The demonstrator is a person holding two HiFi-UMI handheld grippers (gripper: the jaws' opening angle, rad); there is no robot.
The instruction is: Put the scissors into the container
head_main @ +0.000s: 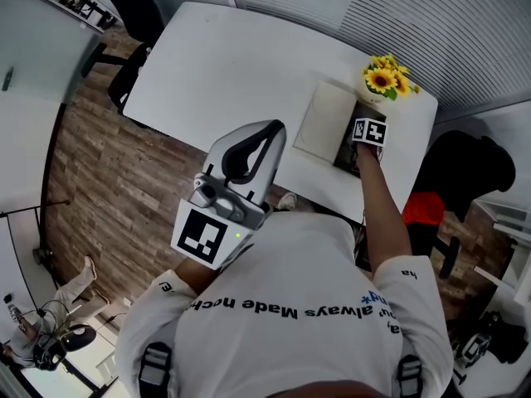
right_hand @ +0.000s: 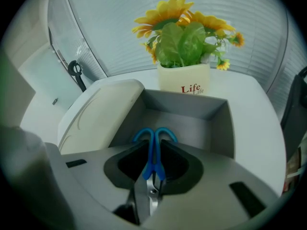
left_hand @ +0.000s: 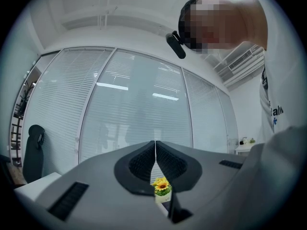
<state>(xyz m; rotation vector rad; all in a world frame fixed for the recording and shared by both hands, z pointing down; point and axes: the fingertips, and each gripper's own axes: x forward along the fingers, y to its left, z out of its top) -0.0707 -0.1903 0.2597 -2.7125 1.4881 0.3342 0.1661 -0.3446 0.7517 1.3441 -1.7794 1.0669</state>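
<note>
- Head view: my left tongs (head_main: 272,131) are raised close to my chest with the tips together, well away from the job. My right tongs (head_main: 362,139) reach out to about 2 o'clock, over the dark container (head_main: 347,148) near the far corner of the white worktop (head_main: 232,65). A cream lid (head_main: 325,121) lies at the container's 9 o'clock and a sunflower pot (head_main: 383,80) stands at its 1 o'clock.
- Left gripper view: the pads meet in one thin line with nothing between them. These tongs are closed and empty, pointing out at the blinds.
- Right gripper view: the tongs are clamped on the scissors (right_hand: 153,152), pinching the blue shanks just ahead of the pivot. The handle loops point to 12 o'clock over the container's grey floor and the blades trail back to 6 o'clock. How high they hang above the floor I cannot tell.
- To finish well, I judge I should lower until the loops are near the floor. I should stay central between the side walls, ease the pads apart slowly so the scissors lie flat, then draw straight back without catching the near rim.
</note>
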